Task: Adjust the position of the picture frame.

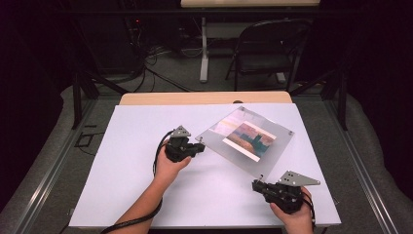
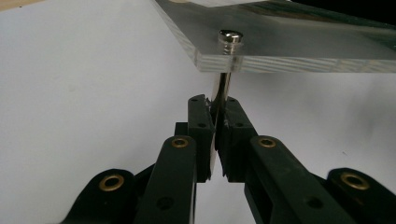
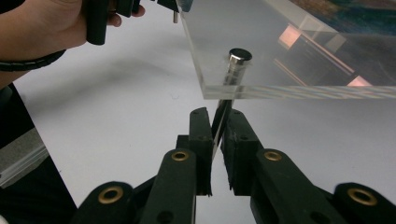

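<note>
A clear acrylic picture frame [image 1: 272, 127] with a colourful print [image 1: 249, 138] lies flat over the white sheet, turned like a diamond, with a metal post at each corner. My left gripper [image 1: 200, 146] is at its left corner. In the left gripper view the jaws [image 2: 215, 105] are shut on the post [image 2: 225, 84] under the plate [image 2: 299, 46]. My right gripper [image 1: 257, 184] is at the near corner. In the right gripper view its jaws [image 3: 218, 114] are shut on that corner's post [image 3: 232, 70] below the plate's edge [image 3: 280, 91]. Whether the frame rests on the sheet or hangs above it I cannot tell.
A white sheet [image 1: 141, 170] covers the table, with a wooden edge [image 1: 204, 98] at the back. A dark folding chair [image 1: 272, 48] and a table leg [image 1: 204, 53] stand beyond it. The hand holding the left gripper [image 3: 46, 23] appears in the right gripper view.
</note>
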A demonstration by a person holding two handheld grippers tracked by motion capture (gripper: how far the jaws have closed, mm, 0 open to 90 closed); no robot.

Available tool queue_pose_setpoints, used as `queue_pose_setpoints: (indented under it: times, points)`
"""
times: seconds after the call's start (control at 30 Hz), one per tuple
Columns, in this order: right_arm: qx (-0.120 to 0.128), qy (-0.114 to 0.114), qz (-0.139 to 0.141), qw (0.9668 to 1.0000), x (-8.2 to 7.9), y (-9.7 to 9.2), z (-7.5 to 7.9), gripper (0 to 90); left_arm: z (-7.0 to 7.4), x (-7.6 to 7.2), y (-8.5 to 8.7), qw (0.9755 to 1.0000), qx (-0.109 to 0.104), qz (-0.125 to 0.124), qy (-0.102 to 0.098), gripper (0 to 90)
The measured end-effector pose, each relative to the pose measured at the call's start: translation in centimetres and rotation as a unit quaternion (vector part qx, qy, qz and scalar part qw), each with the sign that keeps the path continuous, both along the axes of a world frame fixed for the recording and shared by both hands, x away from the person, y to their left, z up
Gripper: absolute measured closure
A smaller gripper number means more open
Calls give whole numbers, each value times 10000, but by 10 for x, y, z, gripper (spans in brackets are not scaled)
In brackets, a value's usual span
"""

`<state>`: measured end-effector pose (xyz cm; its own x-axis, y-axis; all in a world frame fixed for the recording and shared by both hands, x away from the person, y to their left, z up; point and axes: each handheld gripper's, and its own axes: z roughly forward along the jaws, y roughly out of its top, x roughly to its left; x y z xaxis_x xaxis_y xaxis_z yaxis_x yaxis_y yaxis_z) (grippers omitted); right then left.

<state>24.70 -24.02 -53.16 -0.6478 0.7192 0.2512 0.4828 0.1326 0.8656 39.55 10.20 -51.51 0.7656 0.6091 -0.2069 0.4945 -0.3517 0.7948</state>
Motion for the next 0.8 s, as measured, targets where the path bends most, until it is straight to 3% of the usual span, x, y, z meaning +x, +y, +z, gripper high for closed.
queue_pose_setpoints:
  times: [0.1,0.4,0.8]
  points:
    - [167,117,-7,9998,1,-3,0,852,-1,-2,0,10000,-35,-21,13,846]
    - [112,73,-137,9998,1,-6,6,852,4,-14,6,10000,-53,-32,-40,854]
    - [142,-42,-197,9997,19,-3,11,853,9,-57,38,9996,-246,110,84,853]
